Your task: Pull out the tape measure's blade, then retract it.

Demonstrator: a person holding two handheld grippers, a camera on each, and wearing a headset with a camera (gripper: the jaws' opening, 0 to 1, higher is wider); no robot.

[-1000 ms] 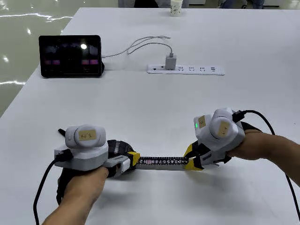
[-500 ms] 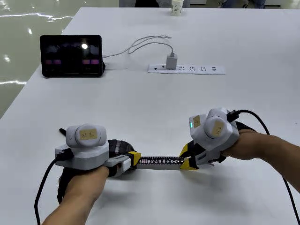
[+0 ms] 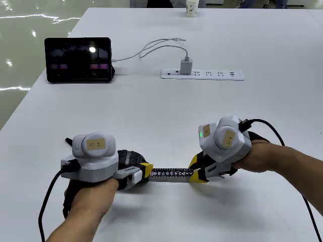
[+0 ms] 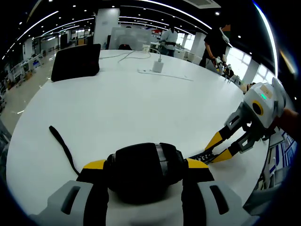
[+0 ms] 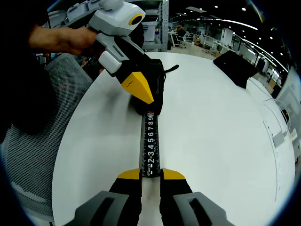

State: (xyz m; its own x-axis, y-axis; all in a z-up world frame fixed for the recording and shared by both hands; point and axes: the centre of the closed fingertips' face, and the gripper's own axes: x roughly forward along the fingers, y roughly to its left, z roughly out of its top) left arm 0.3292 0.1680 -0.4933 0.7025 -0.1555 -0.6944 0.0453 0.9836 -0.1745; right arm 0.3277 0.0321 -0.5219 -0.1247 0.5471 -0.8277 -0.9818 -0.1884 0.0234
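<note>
- Worktop (image 3: 161, 121) is stretching wide beyond both tools (tablet (image 3: 78, 59), strip (image 3: 202, 74) sitting far off).
- Left gripper (image 3: 137, 174) is clamping the case (image 4: 141, 172); right gripper (image 3: 196, 172) is pinching the blade's (image 5: 150, 146) end.

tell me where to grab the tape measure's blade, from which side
Grip the narrow numbered blade at its free end, coming in along its length, opposite the round black case. It runs flat and straight over the white table, so the right gripper meets it end-on, jaws flanking it.
</note>
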